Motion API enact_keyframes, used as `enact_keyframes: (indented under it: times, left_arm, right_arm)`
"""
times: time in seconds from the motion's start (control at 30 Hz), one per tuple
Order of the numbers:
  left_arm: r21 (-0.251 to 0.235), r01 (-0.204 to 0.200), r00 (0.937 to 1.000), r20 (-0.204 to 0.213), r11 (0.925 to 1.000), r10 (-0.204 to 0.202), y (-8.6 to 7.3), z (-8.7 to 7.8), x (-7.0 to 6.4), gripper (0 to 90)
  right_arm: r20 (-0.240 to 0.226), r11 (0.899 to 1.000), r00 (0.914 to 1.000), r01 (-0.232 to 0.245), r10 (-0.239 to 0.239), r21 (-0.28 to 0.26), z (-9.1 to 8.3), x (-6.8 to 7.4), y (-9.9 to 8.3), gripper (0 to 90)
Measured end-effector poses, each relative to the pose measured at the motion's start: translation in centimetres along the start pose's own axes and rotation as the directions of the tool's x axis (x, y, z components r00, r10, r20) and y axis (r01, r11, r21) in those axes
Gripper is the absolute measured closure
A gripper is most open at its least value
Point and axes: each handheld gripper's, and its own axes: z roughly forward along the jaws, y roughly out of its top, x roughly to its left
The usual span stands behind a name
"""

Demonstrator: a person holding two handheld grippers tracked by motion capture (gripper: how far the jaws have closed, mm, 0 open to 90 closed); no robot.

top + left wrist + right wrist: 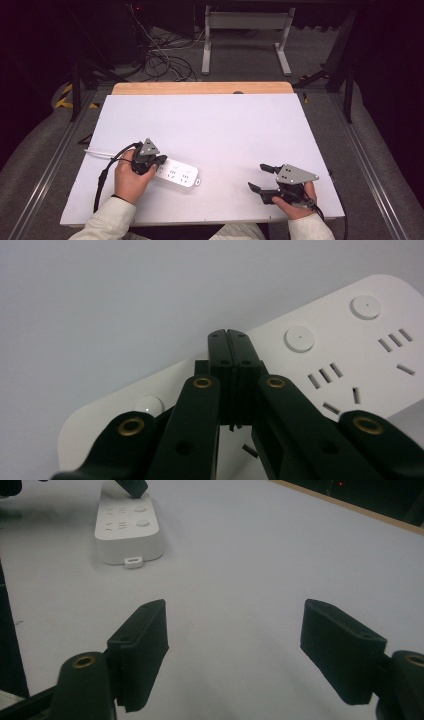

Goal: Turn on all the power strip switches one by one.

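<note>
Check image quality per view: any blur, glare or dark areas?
High view: white table evenly lit, floor and edges around it fall dark. Left gripper view: left hand-held gripper links near the lens blurred, power strip sharp, no glare. Right gripper view: right hand-held gripper jaws soft, slight shadow beside the strip.

A white board (210, 125) covers the table, with a strip of bare wood (202, 88) showing along its far edge. Beyond it stands a white frame (245, 35) on grey floor, beside a tangle of cables (162, 57). Yellow-black tape (64, 96) marks the floor at left.
</note>
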Motion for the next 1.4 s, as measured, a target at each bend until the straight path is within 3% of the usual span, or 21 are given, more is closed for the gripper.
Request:
enact_keyframes:
  times: [0.6, 0.67, 0.7, 0.73, 0.87, 1.23, 1.4]
  left_arm:
    - [0.013, 0.009, 0.9999, -0.009, 0.9999, -0.009, 0.0, 0.1, -0.1, 90.0]
    - [-0.052, 0.006, 0.9999, 0.014, 0.9986, -0.005, -0.2, 0.0, -0.1, 89.9]
    - [-0.052, 0.006, 0.9999, 0.014, 0.9986, -0.005, -0.2, 0.0, -0.1, 89.9]
    - [-0.116, 0.022, 0.9997, 0.016, 0.9930, -0.020, 0.3, -0.8, 0.0, 89.9]
    - [-0.174, 0.007, 0.9995, 0.032, 0.9846, -0.001, 1.5, -2.8, -0.6, 89.9]
    - [-0.161, 0.011, 0.9981, 0.061, 0.9868, -0.001, 1.6, -2.8, -1.1, 89.9]
    - [-0.143, -0.014, 0.9962, 0.083, 0.9896, 0.026, 1.7, -2.0, -1.9, 89.9]
  right_arm:
    - [-0.003, 1.000, 1.0000, 0.000, 0.000, 0.004, 0.1, 0.1, 0.0, 27.6]
    - [-0.003, 1.000, 1.0000, -0.001, 0.001, 0.003, 0.1, 0.1, 0.0, 27.6]
    - [-0.004, 1.000, 1.0000, 0.000, 0.000, 0.003, 0.1, 0.1, 0.0, 27.6]
    - [-0.004, 1.000, 1.0000, -0.003, 0.003, -0.001, 0.1, 0.0, 0.0, 27.6]
    - [-0.002, 1.000, 1.0000, -0.009, 0.009, 0.000, 0.1, -0.1, -0.1, 27.6]
    - [-0.003, 1.000, 1.0000, -0.005, 0.005, -0.001, 0.1, -0.1, -0.1, 27.6]
    - [-0.001, 1.000, 1.0000, -0.006, 0.006, -0.003, 0.0, -0.1, -0.1, 27.6]
